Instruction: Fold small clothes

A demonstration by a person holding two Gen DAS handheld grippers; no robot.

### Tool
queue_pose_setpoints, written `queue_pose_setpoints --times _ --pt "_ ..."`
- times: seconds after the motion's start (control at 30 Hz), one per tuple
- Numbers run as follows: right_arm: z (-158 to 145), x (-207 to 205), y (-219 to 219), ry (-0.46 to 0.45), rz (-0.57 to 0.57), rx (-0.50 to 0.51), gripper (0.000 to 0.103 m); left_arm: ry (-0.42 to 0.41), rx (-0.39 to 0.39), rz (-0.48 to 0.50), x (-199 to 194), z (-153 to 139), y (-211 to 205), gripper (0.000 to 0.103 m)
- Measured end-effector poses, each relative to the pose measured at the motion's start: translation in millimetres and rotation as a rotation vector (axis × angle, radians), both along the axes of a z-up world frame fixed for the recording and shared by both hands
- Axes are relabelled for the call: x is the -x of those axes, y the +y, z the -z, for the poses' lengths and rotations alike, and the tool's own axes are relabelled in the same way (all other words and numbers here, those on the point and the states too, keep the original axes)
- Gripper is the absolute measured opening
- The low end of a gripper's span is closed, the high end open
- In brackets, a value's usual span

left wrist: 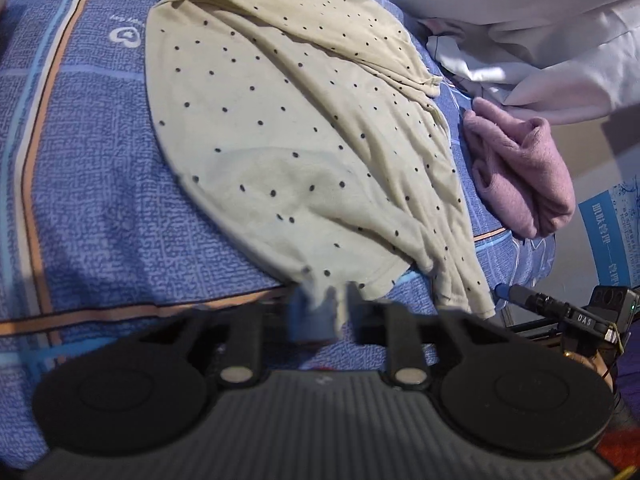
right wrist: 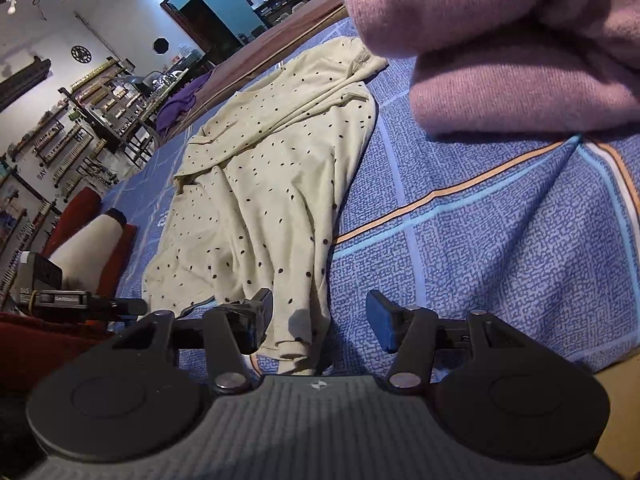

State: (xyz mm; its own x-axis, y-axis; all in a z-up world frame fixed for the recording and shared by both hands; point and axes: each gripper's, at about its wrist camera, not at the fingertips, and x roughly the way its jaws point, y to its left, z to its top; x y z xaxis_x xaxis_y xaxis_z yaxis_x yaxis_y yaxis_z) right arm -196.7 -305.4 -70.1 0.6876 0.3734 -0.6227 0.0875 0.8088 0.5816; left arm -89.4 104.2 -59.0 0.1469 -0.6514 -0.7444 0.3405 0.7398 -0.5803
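Left gripper (left wrist: pixel 329 307) closed, pinching near hem of cream dotted garment (left wrist: pixel 288 128); bite blurred, depth of hold unclear. Right gripper (right wrist: pixel 320 316) jaws wide apart, straddling garment's lower corner, nothing clamped. Garment lies rumpled on blue bedsheet (left wrist: pixel 80 184), far half bunched in ridges. Risks: shallow pinch slipping on lift; single-corner pull dragging cloth into skewed fold (ridges would lock in). Folded pink knit (left wrist: pixel 520 168) just beside, liable to snag. Garment's far end cut off; neckline and sleeves indistinguishable.
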Motion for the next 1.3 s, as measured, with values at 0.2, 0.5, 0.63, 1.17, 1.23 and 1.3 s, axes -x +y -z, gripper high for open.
queue_pose_setpoints --times 0.2,0.5,0.63,1.17,1.23,1.3 --pt "19.2 5.6 5.3 0.038 0.005 -0.081 0.086 0.059 0.026 -0.006 -1.8 23.7 -5.7 0.005" --pt "17.3 27.5 5.2 0.014 0.015 -0.108 0.087 -0.074 -0.047 -0.062 14.0 -34.0 58.9 0.004" --pt "17.7 21.4 5.3 0.019 0.006 -0.115 0.087 -0.098 -0.113 -0.110 19.1 -44.1 94.9 0.004" --pt "30.6 24.2 -1.4 0.035 0.056 -0.184 0.077 -0.145 -0.295 -0.029 23.3 -37.0 76.6 0.058" --pt "29.5 23.2 2.1 0.037 0.048 -0.177 0.077 -0.156 -0.267 -0.048 24.2 -35.4 75.7 0.079" --pt "29.5 24.6 2.3 0.038 0.039 -0.164 0.077 -0.154 -0.276 -0.065 21.1 -30.1 73.5 0.074"
